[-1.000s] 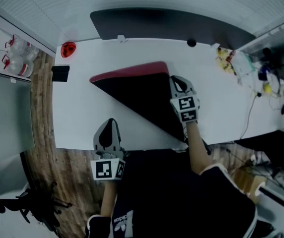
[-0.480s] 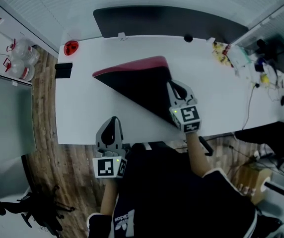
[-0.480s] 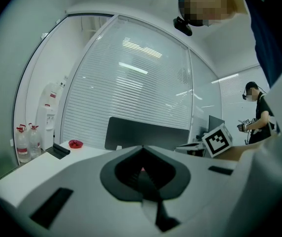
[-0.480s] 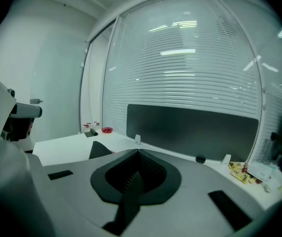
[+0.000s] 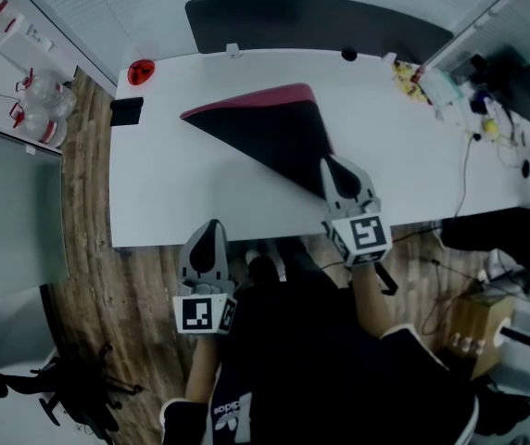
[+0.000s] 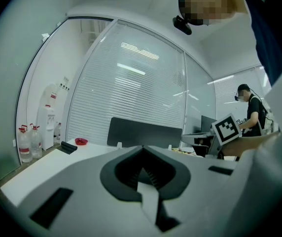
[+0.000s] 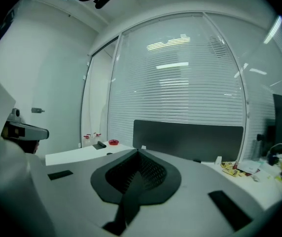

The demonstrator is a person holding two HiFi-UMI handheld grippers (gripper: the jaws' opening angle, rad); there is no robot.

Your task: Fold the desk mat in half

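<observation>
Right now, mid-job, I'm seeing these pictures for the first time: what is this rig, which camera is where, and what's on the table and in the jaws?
No robot arm: a person holds a two-jaw tool in each hand. One picture looks down from a camera on the person's head; the other two ride on the tools and look along their jaws. On the table lies the desk mat, partly turned over so its black underside shows, red along the far edge. The right gripper has its jaws closed on the mat's near corner. The left gripper hovers by the table's near edge, jaws together, empty. A red dish and a black block sit at the far left corner.
</observation>
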